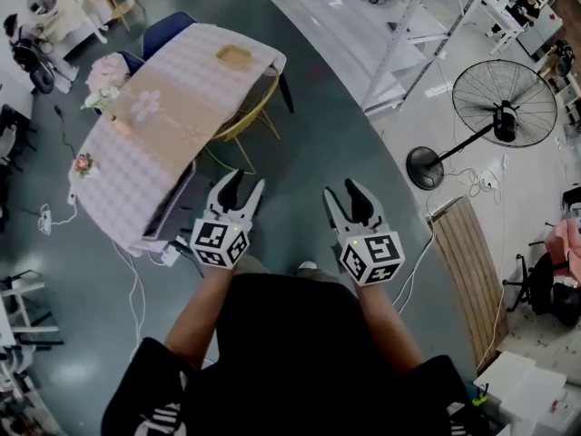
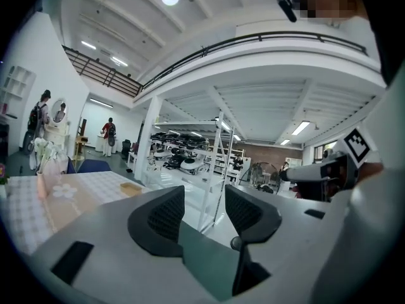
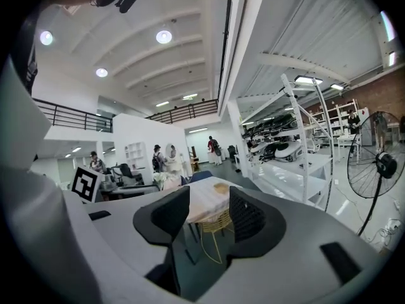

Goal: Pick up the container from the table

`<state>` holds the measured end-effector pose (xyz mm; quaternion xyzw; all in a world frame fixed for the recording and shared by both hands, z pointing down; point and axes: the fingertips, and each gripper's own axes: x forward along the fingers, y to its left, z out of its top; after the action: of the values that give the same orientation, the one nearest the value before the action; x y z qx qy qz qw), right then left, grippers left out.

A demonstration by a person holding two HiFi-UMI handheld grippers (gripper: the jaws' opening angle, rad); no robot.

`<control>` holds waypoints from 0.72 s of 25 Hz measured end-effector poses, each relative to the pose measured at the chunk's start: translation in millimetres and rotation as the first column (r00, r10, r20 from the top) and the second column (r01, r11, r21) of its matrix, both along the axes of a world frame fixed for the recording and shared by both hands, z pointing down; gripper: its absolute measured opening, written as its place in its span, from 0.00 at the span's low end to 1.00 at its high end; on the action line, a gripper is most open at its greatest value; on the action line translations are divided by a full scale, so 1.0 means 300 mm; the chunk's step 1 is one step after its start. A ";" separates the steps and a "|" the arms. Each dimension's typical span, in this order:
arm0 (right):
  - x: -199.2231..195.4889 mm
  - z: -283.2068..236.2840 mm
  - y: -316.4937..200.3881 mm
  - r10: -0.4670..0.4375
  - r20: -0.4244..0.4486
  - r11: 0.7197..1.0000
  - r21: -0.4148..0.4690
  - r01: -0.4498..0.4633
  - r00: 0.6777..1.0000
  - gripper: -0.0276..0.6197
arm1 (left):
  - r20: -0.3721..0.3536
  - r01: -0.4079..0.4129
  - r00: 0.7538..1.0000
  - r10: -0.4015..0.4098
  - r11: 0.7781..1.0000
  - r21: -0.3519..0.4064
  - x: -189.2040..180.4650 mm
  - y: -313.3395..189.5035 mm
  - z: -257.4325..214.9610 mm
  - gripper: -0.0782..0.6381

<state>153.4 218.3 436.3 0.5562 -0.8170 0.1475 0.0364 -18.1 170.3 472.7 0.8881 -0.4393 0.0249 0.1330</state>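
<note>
- Judged: the container [image 1: 233, 55], a shallow tan tray on the counter [image 1: 172, 121], is probably light and stiff; grip one rim wall.
- Jaws apart, empty: left hand-held gripper [image 1: 242, 185], right hand-held gripper [image 1: 345, 192], both well apart from it.

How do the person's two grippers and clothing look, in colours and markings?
The left gripper and the right gripper are alike: pale grey bodies, two dark jaws with ribbed inner faces, and a white cube with black square markers at the back. The person wears a black short-sleeved top.
</note>
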 end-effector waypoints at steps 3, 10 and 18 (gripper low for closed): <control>0.055 0.041 0.018 -0.011 0.010 1.000 -0.012 0.011 1.000 0.30 | -0.018 0.042 0.999 -0.043 0.999 -0.017 0.048 -0.021 0.028 0.36; 0.142 0.155 -0.046 0.038 0.036 0.997 -0.067 -0.035 0.999 0.30 | 0.024 0.058 0.998 -0.058 0.998 0.000 0.069 -0.091 0.016 0.36; 0.107 0.199 -0.352 0.051 0.015 0.994 -0.095 -0.050 0.999 0.30 | -0.012 0.061 0.998 -0.061 0.998 0.019 0.047 -0.414 0.034 0.36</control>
<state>185.6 112.6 496.1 0.5731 -0.7950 0.1918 0.0519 -4.0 46.0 482.8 0.8756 -0.4658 0.0115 0.1274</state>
